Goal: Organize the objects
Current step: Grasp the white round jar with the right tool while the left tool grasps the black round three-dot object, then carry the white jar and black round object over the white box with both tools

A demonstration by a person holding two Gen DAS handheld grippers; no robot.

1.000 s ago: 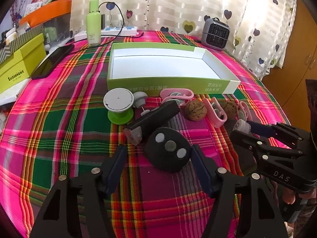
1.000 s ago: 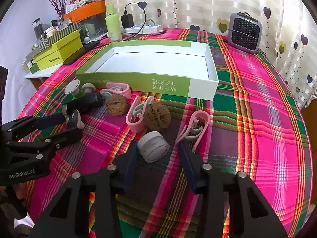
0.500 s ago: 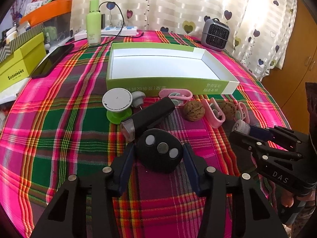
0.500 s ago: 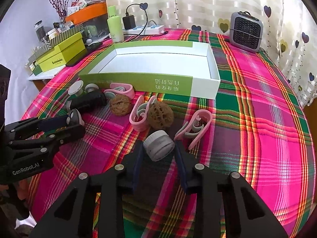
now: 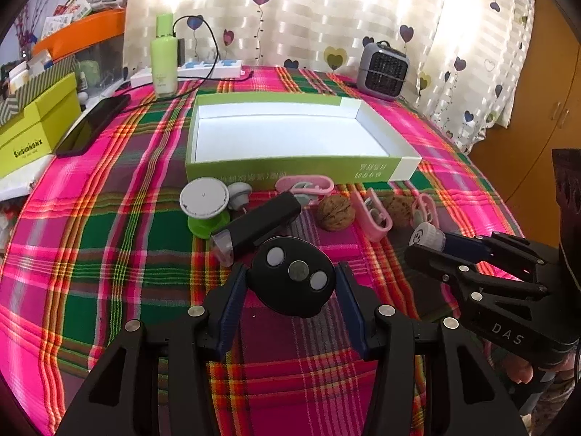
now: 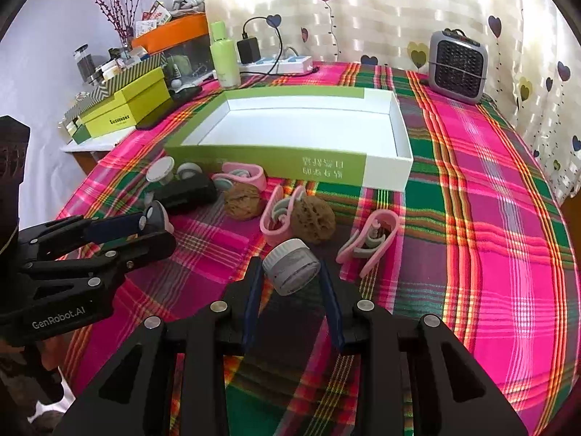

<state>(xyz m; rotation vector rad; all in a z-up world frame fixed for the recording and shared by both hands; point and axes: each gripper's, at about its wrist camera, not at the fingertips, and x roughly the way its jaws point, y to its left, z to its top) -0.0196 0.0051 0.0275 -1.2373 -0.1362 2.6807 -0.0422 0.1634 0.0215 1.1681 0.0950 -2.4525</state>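
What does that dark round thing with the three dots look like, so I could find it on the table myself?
Start at the big green and white box on the plaid tablecloth and come toward the camera, past the row of pink clips. Between the left gripper fingers sits a black disc. Unlike its neighbours, it is flat, black and carries three round studs.

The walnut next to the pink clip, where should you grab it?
Grip the walnut across its rounded middle, coming from above. It is a bumpy ball lying on the cloth, with the pink clip and black bar crowding its sides, so a hand-held gripper has most room overhead.
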